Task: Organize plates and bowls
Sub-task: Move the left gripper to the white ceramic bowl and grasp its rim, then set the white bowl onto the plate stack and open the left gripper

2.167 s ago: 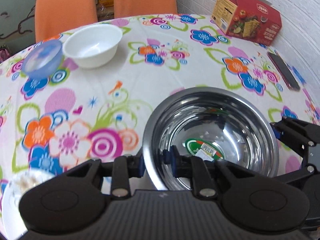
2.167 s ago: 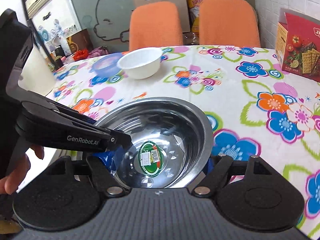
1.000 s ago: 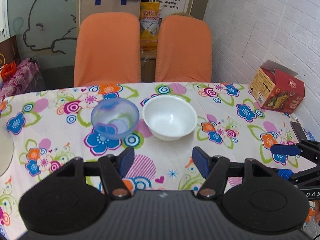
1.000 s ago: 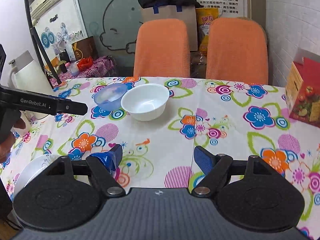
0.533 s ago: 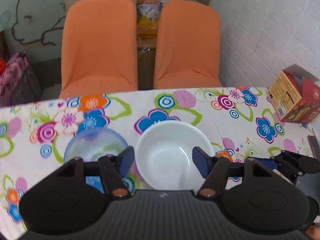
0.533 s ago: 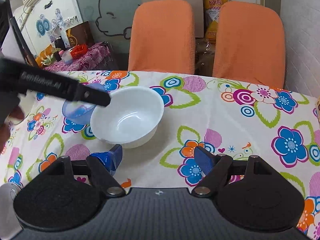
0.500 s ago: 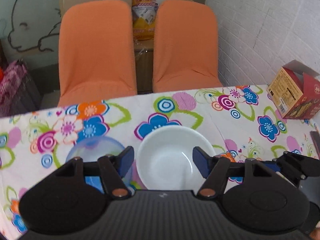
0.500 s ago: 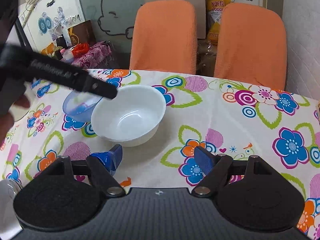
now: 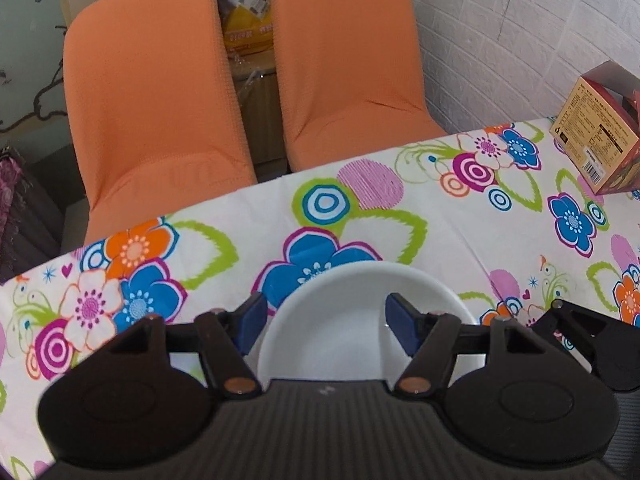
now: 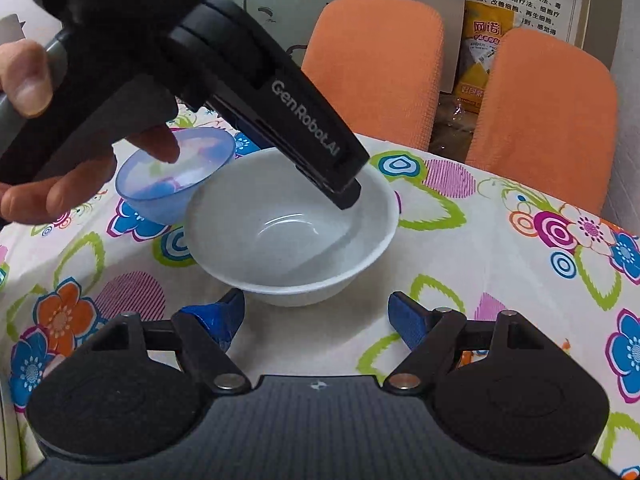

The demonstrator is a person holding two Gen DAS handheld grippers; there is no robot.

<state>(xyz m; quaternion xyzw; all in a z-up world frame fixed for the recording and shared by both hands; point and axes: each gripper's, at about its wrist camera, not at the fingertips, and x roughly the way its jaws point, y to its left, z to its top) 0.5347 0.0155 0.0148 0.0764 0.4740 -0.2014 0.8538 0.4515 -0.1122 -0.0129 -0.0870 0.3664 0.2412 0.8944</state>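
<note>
A white bowl (image 9: pixel 344 320) stands on the flowered tablecloth (image 9: pixel 440 232), low in the left wrist view. My left gripper (image 9: pixel 326 318) is open over it: one pad hangs inside the bowl, the other just outside its left rim, and neither presses. In the right wrist view the white bowl (image 10: pixel 288 232) sits just beyond my open right gripper (image 10: pixel 314 316), whose fingers hold nothing. The left gripper (image 10: pixel 340 192), held by a hand (image 10: pixel 60 184), dips its tip into the bowl. A translucent blue bowl (image 10: pixel 176 176) touches the white one on its far left side.
Two orange chairs (image 9: pixel 160 100) (image 9: pixel 348 60) stand past the table's far edge, with a yellow bag (image 9: pixel 244 8) between them. A red carton (image 9: pixel 600 140) sits at the right by the white brick wall. The right gripper's body (image 9: pixel 580 340) shows at the lower right.
Both grippers have moved forward and down to the white bowl, which now looms larger. The left gripper's tip has come down into the bowl. Both jaws kept their width.
</note>
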